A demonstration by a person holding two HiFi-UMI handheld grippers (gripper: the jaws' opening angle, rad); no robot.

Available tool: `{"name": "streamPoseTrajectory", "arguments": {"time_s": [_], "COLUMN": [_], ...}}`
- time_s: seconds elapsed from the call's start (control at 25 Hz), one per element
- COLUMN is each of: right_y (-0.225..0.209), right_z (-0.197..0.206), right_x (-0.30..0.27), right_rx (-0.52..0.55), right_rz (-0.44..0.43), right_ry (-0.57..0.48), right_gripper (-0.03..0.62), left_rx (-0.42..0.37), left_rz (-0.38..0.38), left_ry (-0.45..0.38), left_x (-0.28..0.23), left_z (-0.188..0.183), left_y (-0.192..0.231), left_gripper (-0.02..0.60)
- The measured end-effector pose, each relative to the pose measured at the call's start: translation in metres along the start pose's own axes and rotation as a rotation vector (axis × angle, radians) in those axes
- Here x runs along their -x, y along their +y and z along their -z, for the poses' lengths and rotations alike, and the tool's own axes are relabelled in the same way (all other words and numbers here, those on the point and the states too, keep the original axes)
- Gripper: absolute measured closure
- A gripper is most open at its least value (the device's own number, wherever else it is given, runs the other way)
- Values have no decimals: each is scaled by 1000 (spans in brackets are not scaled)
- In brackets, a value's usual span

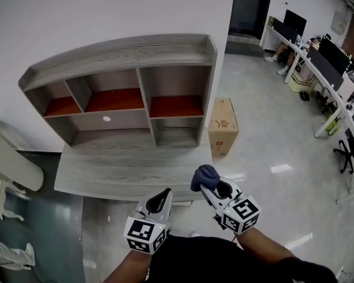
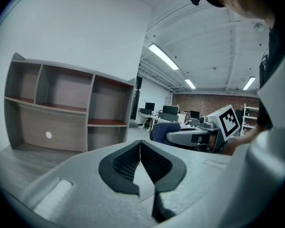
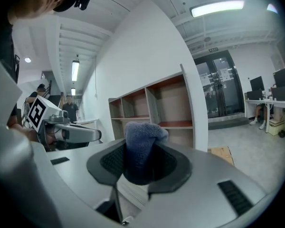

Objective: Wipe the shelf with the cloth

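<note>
Left hand-held gripper (image 1: 164, 193): lower middle of the head view, just short of the near edge of the surface (image 1: 115, 173). In its own view (image 2: 140, 144) the jaws meet at the tips with nothing between them.
Right hand-held gripper (image 1: 211, 186): just right of the left one, lower middle of the frame. Its jaws are clamped on the cloth (image 1: 204, 174).
Cloth: dark blue and bunched, standing up out of the right jaws (image 3: 141, 144). It is held in the air near the front right corner of the surface, well apart from the shelf (image 1: 130, 50).
Shelf: a grey wood unit against the white wall, upper left of centre. It has open compartments, three of them with reddish-brown boards.
Surface: grey wood-grain top directly below the shelf.
Cardboard box (image 1: 223, 125): on the floor just right of the shelf.
</note>
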State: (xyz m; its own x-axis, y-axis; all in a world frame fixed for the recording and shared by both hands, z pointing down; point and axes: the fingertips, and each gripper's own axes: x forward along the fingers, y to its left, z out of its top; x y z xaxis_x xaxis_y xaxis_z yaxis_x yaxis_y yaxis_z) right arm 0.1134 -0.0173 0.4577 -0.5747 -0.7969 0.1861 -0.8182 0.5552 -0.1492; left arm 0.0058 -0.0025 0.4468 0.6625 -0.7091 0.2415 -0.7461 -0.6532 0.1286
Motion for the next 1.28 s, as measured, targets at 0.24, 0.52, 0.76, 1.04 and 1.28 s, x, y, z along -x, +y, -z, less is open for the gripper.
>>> {"name": "streamPoseTrajectory", "arguments": {"time_s": [0.24,0.52,0.76,1.04,1.28], "right_y": [2,2,15,31,44], "right_z": [9,16,3,-1,-8], "right_x": [27,37,34,19,4], "right_rx": [6,-16,30,37,52], "right_rz": [-34,-18,-14,17,35], "right_ry": [1,21,-1,7,7], "right_gripper": [461,461,461,462,462], "left_rx": [12,5,-9,-16,-12], "left_rz": [-59,-76,-45,-9,4], "left_ry": [-6,0,-5,12,8], "left_x": [19,30,28,33,36], "left_z": [13,10,0,-5,-11], "left_y": [-27,-35,-26,-6,17], "left_gripper": [572,572,571,571,572]}}
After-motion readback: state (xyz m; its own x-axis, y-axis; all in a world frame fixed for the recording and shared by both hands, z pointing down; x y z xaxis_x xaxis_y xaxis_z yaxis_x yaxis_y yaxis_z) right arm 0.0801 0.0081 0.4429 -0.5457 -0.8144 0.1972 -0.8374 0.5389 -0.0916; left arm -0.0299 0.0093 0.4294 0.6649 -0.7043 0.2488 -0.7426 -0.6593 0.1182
